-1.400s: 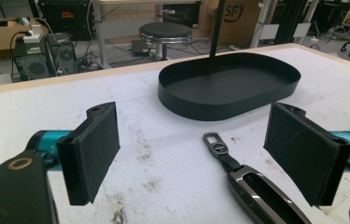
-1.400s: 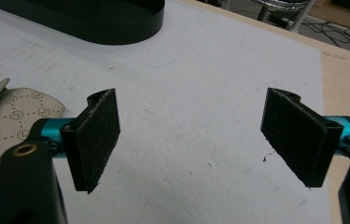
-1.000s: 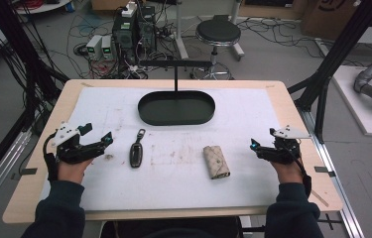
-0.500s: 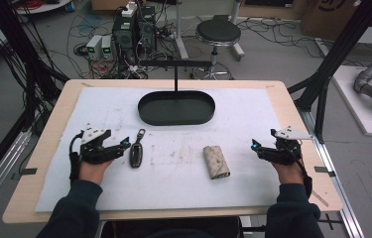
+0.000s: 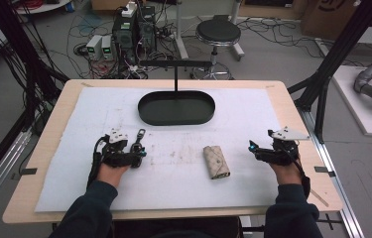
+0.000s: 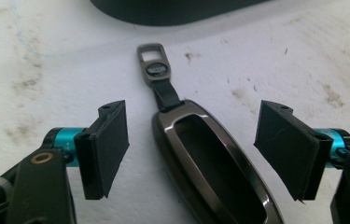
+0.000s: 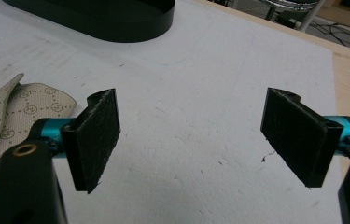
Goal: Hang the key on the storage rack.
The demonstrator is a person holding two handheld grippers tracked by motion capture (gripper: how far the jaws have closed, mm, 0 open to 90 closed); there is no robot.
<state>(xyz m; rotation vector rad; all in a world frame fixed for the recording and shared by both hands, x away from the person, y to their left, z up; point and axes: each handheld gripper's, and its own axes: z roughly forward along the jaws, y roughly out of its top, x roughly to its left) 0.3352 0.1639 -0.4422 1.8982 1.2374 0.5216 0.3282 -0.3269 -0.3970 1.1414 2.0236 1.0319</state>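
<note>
Table point(image 5: 292, 104): sheet point(image 5: 173, 163) laid over most of its top.
Tray point(image 5: 176, 107): on the sheet, far side, about mid-width.
Key fob point(image 5: 137, 145): on the sheet, near side of the tray, left of centre; its loop end points toward the tray.
Left gripper point(image 5: 135, 157): at the key fob; its jaws stand either side of the fob point(image 6: 210, 163).
Pouch point(image 5: 216, 161): on the sheet, right of the fob, nearer the person.
Right gripper point(image 5: 254, 148): right of the pouch, apart from it, near the sheet's right edge.
Stool point(image 5: 218, 33): on the floor beyond the table.
</note>
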